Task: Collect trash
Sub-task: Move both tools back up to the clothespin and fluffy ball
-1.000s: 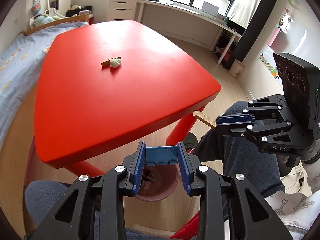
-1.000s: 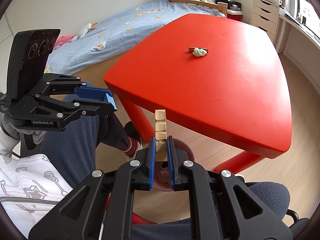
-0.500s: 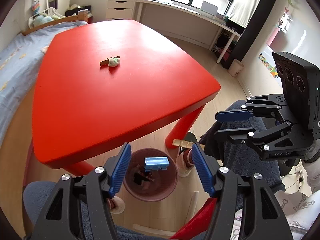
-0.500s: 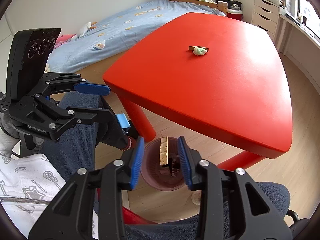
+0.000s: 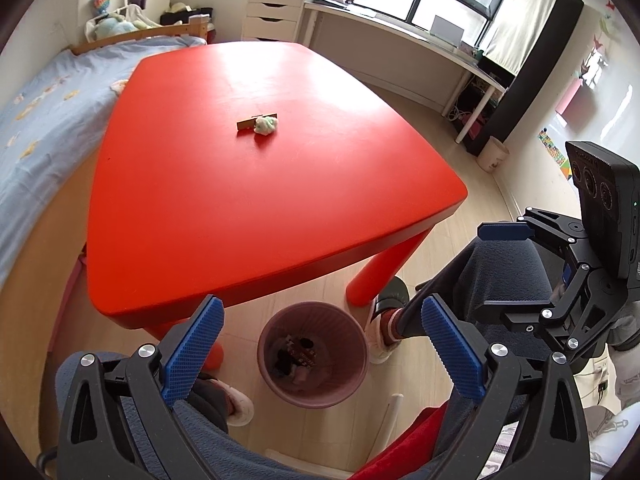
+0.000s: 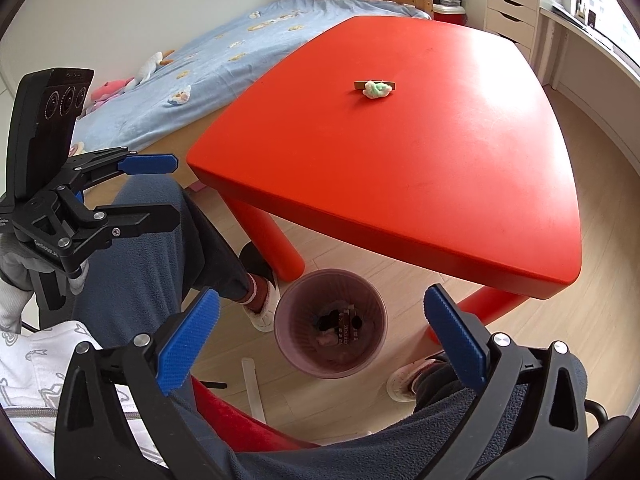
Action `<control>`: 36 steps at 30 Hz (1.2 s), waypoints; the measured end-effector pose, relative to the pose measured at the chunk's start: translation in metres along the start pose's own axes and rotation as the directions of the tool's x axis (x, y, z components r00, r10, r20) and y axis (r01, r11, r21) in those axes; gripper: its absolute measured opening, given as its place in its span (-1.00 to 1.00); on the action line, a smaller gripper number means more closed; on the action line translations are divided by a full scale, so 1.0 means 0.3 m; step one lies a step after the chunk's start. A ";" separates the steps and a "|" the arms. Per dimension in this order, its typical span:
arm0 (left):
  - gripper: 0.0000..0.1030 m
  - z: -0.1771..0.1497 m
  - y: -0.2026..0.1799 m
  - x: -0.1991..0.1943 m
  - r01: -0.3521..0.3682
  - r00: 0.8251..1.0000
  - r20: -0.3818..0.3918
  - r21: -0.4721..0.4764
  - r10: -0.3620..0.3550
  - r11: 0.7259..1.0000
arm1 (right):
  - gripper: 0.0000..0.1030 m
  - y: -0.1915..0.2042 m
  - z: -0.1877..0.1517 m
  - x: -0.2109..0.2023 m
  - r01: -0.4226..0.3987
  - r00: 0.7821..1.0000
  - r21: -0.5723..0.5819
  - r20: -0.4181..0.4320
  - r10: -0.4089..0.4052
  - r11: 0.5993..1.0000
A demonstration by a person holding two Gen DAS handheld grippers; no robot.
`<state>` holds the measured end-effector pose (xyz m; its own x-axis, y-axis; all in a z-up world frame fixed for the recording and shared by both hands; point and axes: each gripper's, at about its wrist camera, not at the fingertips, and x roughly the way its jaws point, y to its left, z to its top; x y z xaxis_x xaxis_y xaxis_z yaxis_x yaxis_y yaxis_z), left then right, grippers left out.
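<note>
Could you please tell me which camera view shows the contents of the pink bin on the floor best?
The right wrist view: the pink bin tilts toward the lens, showing scraps on its bottom. The left wrist view shows it too, contents darker.

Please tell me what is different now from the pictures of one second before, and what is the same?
The left gripper let go a small blue block and the right gripper let go a notched wooden strip; both pieces fell toward the round pink plastic wastebasket on the floor below. Both jaws are opening, with nothing between them. Unchanged: the crumpled pale green wad and thin wooden stick on the red table.
</note>
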<state>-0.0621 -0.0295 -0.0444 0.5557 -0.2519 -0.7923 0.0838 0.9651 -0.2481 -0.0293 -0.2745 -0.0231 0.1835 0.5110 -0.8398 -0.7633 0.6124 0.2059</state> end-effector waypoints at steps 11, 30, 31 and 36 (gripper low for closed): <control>0.85 0.008 0.006 -0.002 0.009 1.000 0.002 -0.007 -0.009 1.000 | 0.95 -0.011 0.015 -0.008 -0.011 1.000 0.029 0.001 0.011 1.000; 0.85 0.181 0.137 -0.008 -0.006 0.998 0.065 -0.050 0.009 0.999 | 0.95 -0.038 0.169 0.006 0.033 0.999 0.009 0.037 -0.033 0.999; 0.85 0.197 0.147 -0.004 -0.007 0.998 0.067 -0.046 0.011 0.999 | 0.95 -0.041 0.184 0.009 0.035 0.999 0.005 0.041 -0.035 0.999; 0.85 0.269 0.181 0.028 -0.017 0.998 0.065 -0.014 0.017 1.000 | 0.95 -0.053 0.272 0.031 0.047 0.997 -0.012 0.063 -0.046 0.999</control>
<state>0.0138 0.0265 -0.0196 0.6098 -0.2299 -0.7585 0.0631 0.9680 -0.2427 0.0352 -0.2303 0.0067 0.2573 0.5189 -0.8152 -0.7613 0.6285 0.1598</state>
